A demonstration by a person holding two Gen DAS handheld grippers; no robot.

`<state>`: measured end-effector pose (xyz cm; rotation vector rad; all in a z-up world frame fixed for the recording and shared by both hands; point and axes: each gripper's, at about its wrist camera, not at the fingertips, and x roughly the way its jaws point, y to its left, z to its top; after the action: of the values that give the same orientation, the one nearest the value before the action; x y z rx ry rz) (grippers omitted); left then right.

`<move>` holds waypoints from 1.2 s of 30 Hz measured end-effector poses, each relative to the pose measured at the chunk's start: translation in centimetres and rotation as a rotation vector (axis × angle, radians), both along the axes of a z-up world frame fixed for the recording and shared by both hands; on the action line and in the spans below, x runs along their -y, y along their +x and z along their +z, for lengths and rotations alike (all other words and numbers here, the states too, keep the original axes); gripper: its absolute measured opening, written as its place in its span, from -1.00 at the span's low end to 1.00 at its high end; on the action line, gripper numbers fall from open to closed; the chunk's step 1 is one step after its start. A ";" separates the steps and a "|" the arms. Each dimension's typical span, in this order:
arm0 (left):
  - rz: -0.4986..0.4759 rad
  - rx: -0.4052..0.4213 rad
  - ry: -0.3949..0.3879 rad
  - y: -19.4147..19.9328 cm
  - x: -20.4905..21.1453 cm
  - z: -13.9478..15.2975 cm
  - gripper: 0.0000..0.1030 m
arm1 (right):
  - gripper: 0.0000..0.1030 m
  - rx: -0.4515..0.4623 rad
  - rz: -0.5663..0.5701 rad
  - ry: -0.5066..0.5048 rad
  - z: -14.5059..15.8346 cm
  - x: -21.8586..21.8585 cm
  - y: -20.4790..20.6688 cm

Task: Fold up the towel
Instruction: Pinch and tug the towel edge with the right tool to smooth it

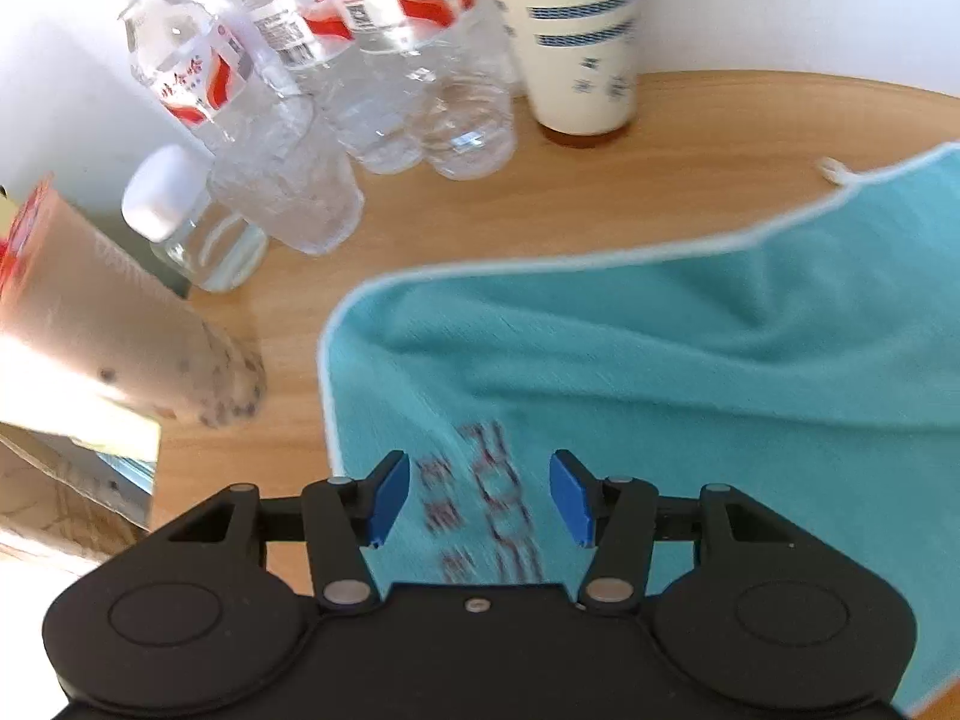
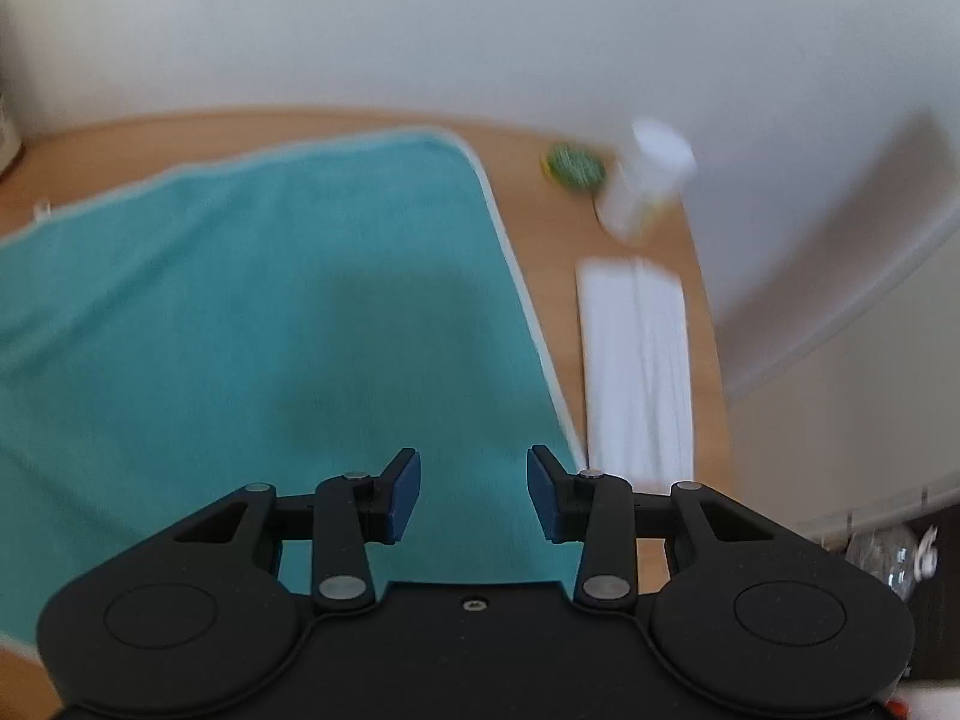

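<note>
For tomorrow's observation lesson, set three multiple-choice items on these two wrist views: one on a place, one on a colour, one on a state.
1. Where do the clear water bottles stand?
A. on the towel
B. on the wooden table beyond the towel's left corner
C. on the floor

2. What colour is the towel?
A. teal with a pale edge
B. red
C. plain white

3. How do the left tool and right tool stand?
A. both shut on the towel
B. only the left open
C. both open, gripping nothing

Key: 1 B, bare table wood shows around them. 2 A, both views show it. 3 C, cloth shows in each gap between the blue pads.
</note>
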<state>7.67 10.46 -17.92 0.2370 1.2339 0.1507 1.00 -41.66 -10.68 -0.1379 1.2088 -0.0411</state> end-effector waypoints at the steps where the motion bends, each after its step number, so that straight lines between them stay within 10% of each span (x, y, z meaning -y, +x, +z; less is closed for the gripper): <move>1: -0.004 -0.014 -0.016 -0.9 0.3 -0.1 0.03 | -0.15 -0.008 -0.016 0.001 0.0 0.6 -1.1; 23: -0.126 -0.192 0.056 -7.4 -0.6 -2.5 0.11 | -0.12 -0.129 -0.178 0.065 -1.3 3.2 -9.9; 36: 0.071 -0.206 0.008 -7.9 -4.0 -1.8 0.13 | -0.06 -0.130 -0.127 -0.009 0.6 1.1 -11.9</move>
<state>-0.20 14.49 -19.75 0.2195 1.4471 0.1964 -10.94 -42.79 -10.03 -0.0723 1.3461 -0.1500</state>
